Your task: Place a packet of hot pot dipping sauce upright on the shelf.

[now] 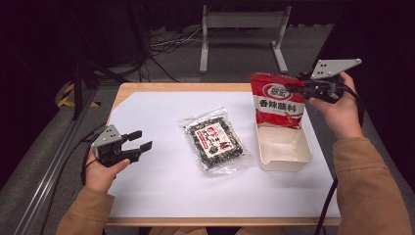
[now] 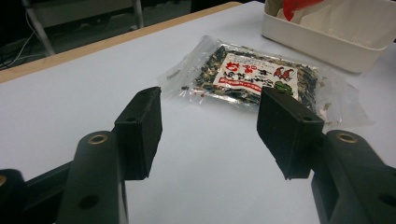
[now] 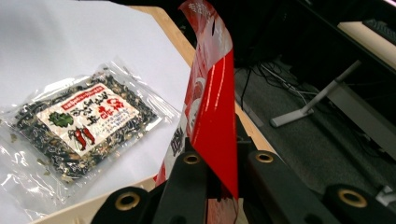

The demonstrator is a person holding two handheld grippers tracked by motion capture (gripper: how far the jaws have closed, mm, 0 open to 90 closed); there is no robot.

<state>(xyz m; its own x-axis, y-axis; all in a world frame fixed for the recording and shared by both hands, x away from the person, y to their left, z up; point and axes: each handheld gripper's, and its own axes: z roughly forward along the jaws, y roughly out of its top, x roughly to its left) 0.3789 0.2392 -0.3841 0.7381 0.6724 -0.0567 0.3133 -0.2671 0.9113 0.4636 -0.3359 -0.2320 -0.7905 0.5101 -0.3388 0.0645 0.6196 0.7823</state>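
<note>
Table point(image 1: 147, 90): light wood top, edge showing around a large white matte sheet point(image 1: 161, 196) that covers nearly the whole work area, flat, no wrinkles. Near edge: two forearms in tan sleeves. Left gripper point(image 1: 138, 140) sits low at the sheet's left edge, black plastic body, grey three-cornered plate on top; jaws apart, blocky black pads, nothing between them, aimed toward the middle of the sheet. Mid-sheet: clear plastic packet point(image 1: 214, 140), flat, glossy, crinkled seams, dark speckled filling, white-and-red printed label; lies at an angle, just left of the tray and apart from both grippers. Right of it: white tray point(image 1: 285, 164), rectangular, shallow, smooth plastic, rounded corners, near part of its inside bare. Red pouch point(image 1: 276, 100): glossy film, white lettering and a round logo, stands upright with its bottom edge in the far end of the tray. Right gripper point(image 1: 293, 88) is clamped on the pouch's upper right edge; the right gripper view shows the red film pinched between the closed jaws. Beyond the table: dim room, grey carpet-like floor, loose cables, grey metal stand legs point(image 1: 242, 29), yellow-black floor tape point(image 1: 68, 95) at the left.
</note>
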